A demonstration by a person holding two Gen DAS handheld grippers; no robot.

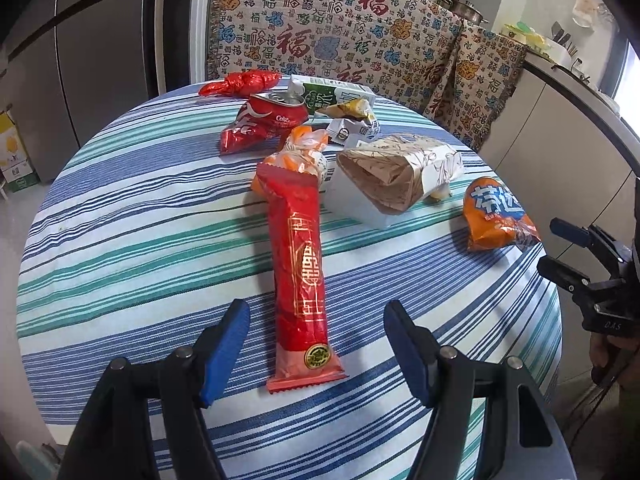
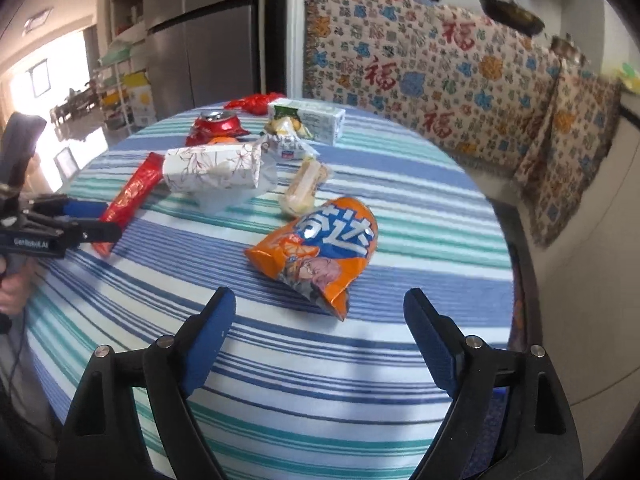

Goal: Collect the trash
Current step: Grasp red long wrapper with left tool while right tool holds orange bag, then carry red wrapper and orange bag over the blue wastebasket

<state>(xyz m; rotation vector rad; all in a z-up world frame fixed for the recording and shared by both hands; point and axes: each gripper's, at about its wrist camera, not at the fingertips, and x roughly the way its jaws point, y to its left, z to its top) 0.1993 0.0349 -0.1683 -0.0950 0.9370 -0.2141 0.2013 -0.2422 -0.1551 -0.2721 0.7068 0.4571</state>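
Note:
Trash lies on a round striped table (image 1: 120, 240). A long red wrapper (image 1: 298, 264) lies lengthwise between the open fingers of my left gripper (image 1: 316, 332), its near end level with the fingertips; it also shows in the right wrist view (image 2: 132, 196). An orange Fanta chip bag (image 2: 320, 248) lies just ahead of my open, empty right gripper (image 2: 316, 308); it sits at the table's right edge in the left wrist view (image 1: 496, 216). Farther back lie a crushed Coke can (image 1: 272, 114), a folded paper bag (image 1: 400, 172), a milk carton (image 1: 340, 94) and small wrappers.
A patterned cloth (image 1: 340, 32) covers a counter behind the table, with pans on top. A grey fridge (image 1: 80, 60) stands at the left. The right gripper shows at the right edge in the left wrist view (image 1: 568, 256); the left gripper shows at the left in the right wrist view (image 2: 96, 220).

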